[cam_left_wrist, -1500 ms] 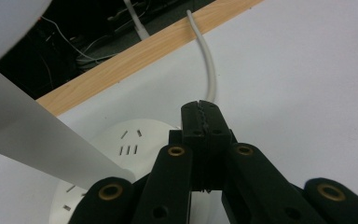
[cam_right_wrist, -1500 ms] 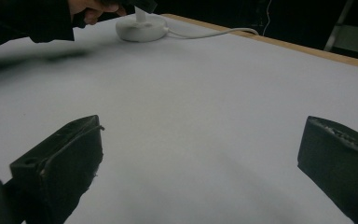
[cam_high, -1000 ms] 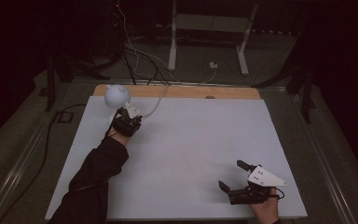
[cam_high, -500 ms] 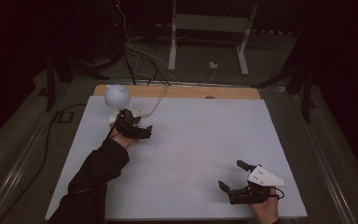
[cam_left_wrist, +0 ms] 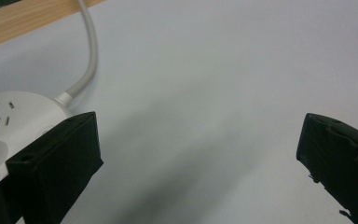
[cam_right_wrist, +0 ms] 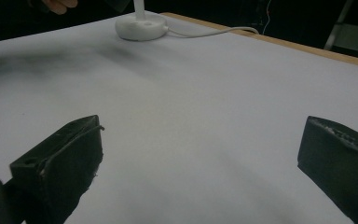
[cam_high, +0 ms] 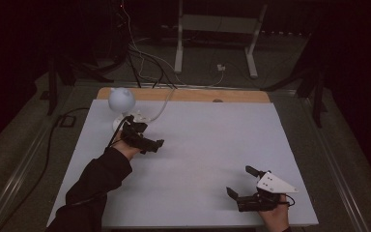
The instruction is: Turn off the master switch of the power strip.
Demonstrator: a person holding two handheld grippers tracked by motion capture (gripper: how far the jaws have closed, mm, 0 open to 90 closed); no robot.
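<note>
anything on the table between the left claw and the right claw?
Nothing: in the high view the white table is bare between the left claw and the right claw. The lamp base sits behind the left claw, off that line.

The left gripper point(cam_left_wrist: 200, 154) hides part of the white socket base point(cam_left_wrist: 9, 116).

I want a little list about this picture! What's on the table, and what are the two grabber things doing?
table: white sheet over a wooden top, wood strip showing at the far edge
lamp: round white globe lamp at the far left corner
lamp base: white, with socket slots, grey cable leading off the far edge
left gripper: beside the lamp base, jaws wide apart, holding nothing
right gripper: at the near right, jaws wide apart, holding nothing
</note>
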